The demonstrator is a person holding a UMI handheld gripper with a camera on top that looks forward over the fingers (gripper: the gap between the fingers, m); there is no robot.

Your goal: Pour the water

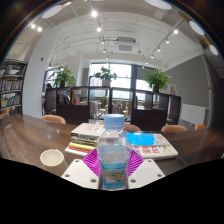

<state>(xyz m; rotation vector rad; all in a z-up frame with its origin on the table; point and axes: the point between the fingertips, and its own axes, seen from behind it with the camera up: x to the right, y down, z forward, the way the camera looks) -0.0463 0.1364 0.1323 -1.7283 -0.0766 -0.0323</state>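
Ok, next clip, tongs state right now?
Tongs: shut on the water bottle, pink pads pressed to both its sides; blue cap on.

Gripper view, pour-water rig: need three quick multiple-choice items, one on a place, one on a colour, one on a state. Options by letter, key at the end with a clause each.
1. Where is the water bottle?
A. Between the fingers of the hand-held gripper
B. Lying on the stack of books
C. Beside the plants by the window

2. What colour is the bottle's cap?
A. Red
B. Light blue
C. Black

3. How does the bottle stand?
A. Tipped on its side
B. Upside down
C. Upright, cap on

Key:
1 A: the water bottle sits between the pink pads of the hand-held gripper, with the stack of books beyond it on the table.
2 B: the cap shows light blue.
3 C: the cap is at the top and the body runs straight down; the small white cup stands apart from it.
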